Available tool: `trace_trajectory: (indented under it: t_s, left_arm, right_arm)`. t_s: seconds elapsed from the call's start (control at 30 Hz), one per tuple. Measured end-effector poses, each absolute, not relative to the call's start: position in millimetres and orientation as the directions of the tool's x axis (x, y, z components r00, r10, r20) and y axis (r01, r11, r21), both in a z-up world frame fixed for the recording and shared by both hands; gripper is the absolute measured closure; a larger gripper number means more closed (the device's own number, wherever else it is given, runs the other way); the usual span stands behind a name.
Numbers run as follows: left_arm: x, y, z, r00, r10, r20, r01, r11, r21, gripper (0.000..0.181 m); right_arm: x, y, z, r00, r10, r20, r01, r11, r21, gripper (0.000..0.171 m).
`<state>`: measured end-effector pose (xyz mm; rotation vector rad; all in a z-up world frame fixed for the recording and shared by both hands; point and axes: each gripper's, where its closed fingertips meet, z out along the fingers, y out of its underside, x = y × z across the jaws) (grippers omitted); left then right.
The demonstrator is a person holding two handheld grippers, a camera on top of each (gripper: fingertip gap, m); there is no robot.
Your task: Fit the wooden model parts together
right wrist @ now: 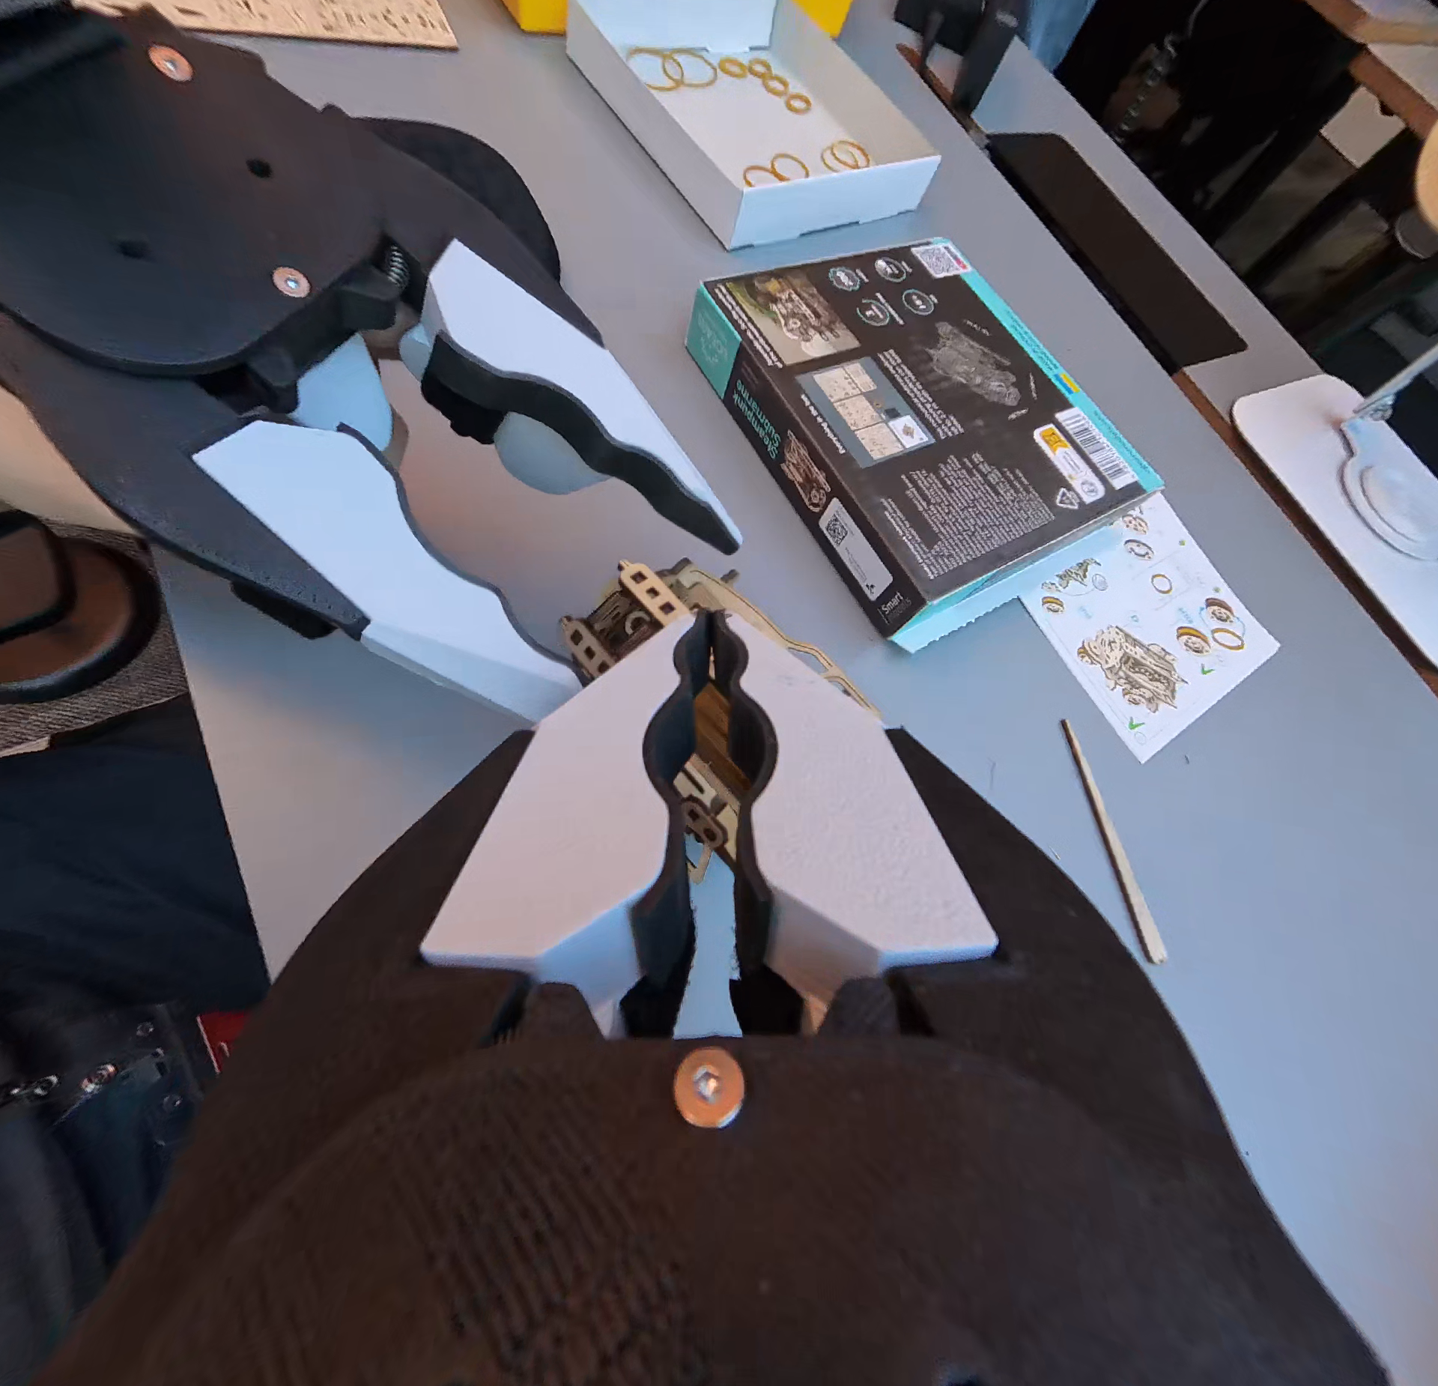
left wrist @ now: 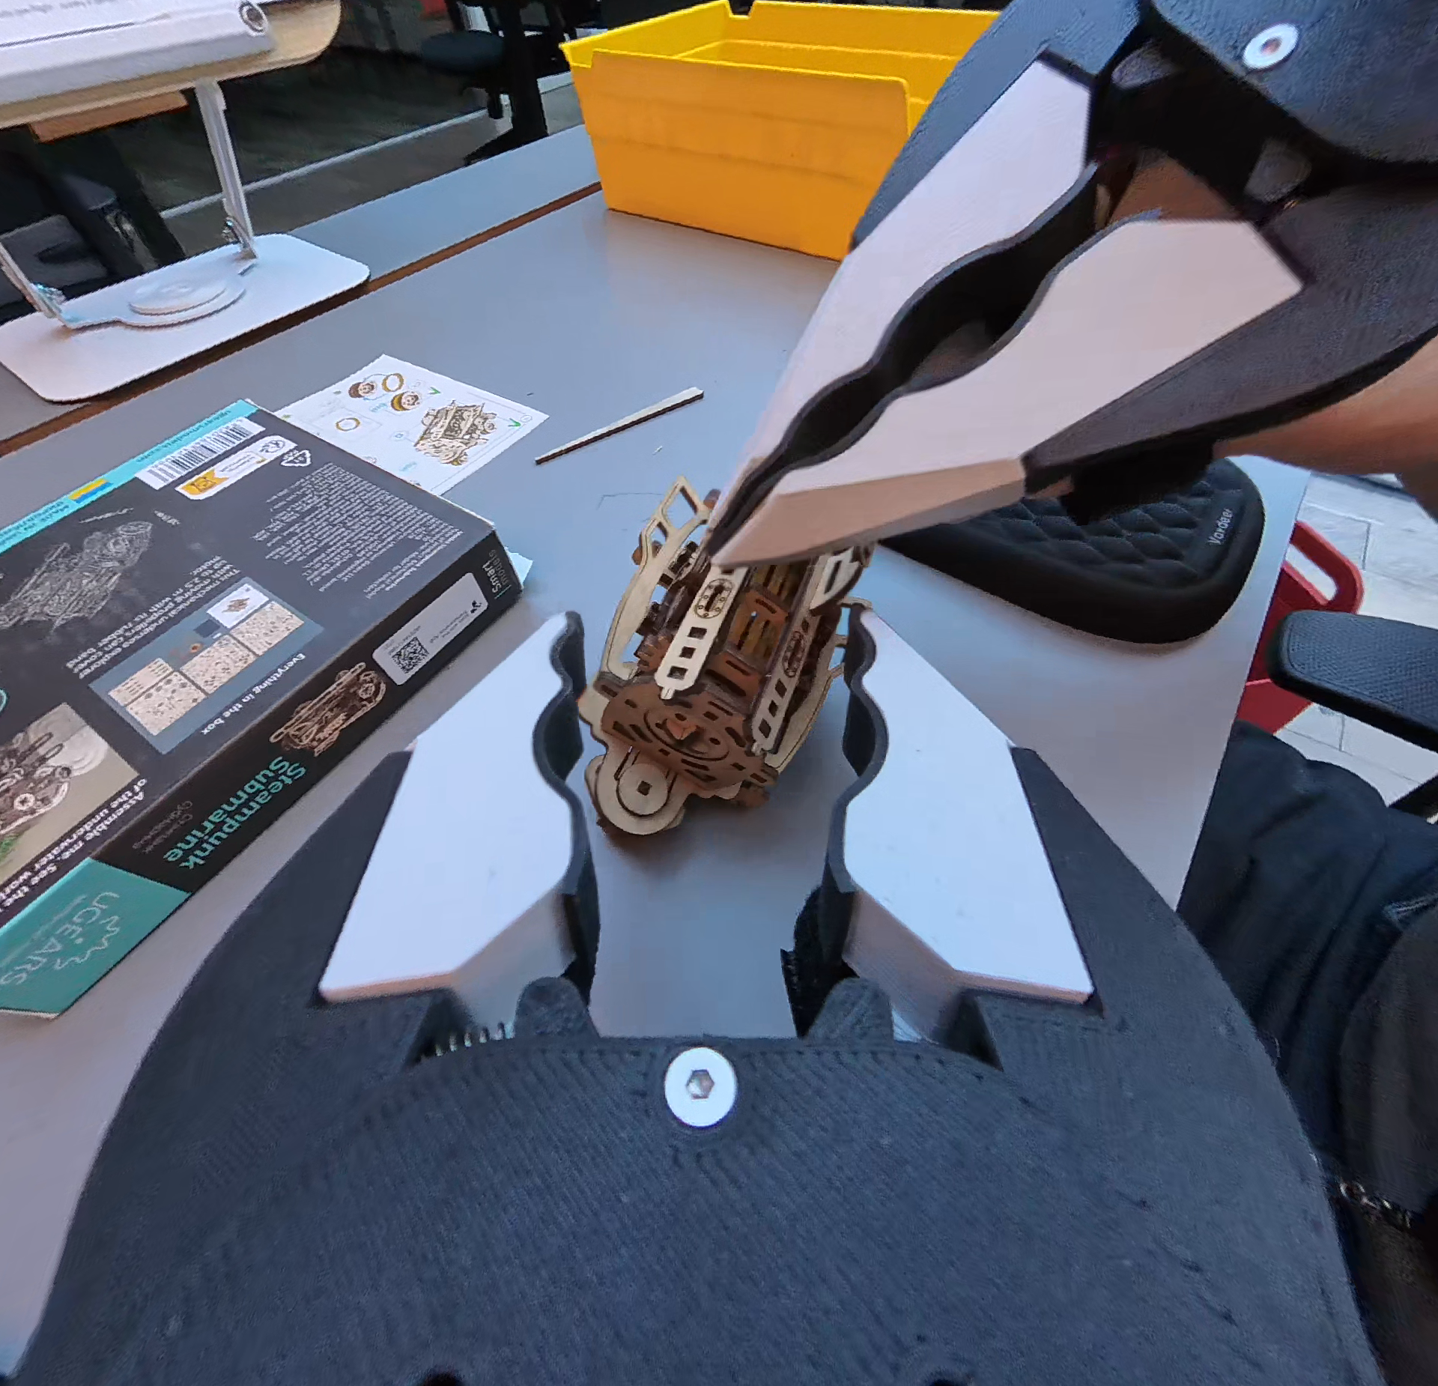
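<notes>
Wooden model (left wrist: 704,695) tilted on grey surface (left wrist: 482,282), beside printed box (left wrist: 210,648). Right gripper (left wrist: 720,543) pinched tight on model's upper end. Left gripper (left wrist: 712,679) spread wide around model, jaws apart from it.

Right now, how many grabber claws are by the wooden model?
2. The right gripper comes down from above, shut on the upper end of the wooden model. The left gripper is open, with one finger on each side of the model.

Soft, even daylight, faint shadows; strong wide-angle bending at edges, far background slightly soft, near centre sharp
</notes>
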<state>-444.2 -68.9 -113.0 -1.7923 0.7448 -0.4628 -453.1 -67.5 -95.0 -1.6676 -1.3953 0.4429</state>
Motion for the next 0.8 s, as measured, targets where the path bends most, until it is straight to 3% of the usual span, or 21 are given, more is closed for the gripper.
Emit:
trace_trajectory:
  t_s: [0.03, 0.8]
  left_arm:
    - [-443, -69, -114, 0.722, -0.69, -0.051, -0.27, -0.213, -0.939, 0.117]
    - [-444, -63, -128, 0.751, -0.641, -0.162, -0.372, -0.207, -0.905, 0.125]
  right_arm:
    - [-454, -67, -98, 0.314, 0.91, 0.271, 0.606, 0.028, -0.795, 0.171]
    - [-450, -66, -105, 0.352, 0.906, 0.237, 0.629, -0.042, -0.776, 0.171]
